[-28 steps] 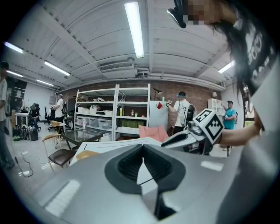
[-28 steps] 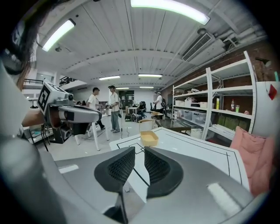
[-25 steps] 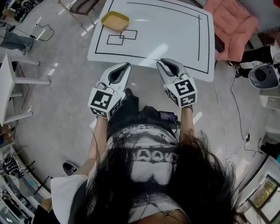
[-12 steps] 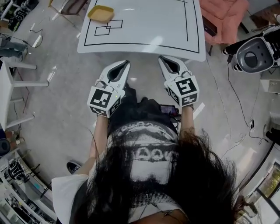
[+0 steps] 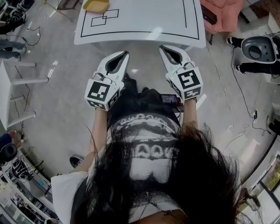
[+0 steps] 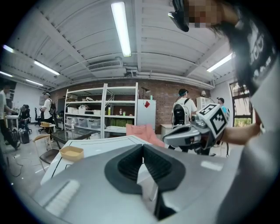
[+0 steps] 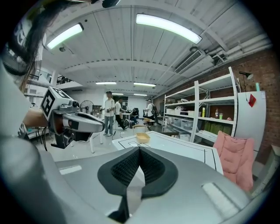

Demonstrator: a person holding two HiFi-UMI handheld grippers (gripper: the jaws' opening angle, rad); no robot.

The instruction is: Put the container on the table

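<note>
White table (image 5: pixel 144 22) at 12 o'clock has been shifted up the head view, the container (image 5: pixel 96 5) is seated on its 11 o'clock corner, and left gripper (image 5: pixel 124 54) and right gripper (image 5: pixel 164 48) are held closed and empty, suggesting placement is complete.

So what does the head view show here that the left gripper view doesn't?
Only the head view: the left gripper's marker cube, the person's hair and the floor with cables. Only the left gripper view: its own jaws shut on nothing, the shelving, ceiling lights and people standing in the background. Both: the right gripper, the white table, the yellow container resting near its far left corner, and the pink cushion.
</note>
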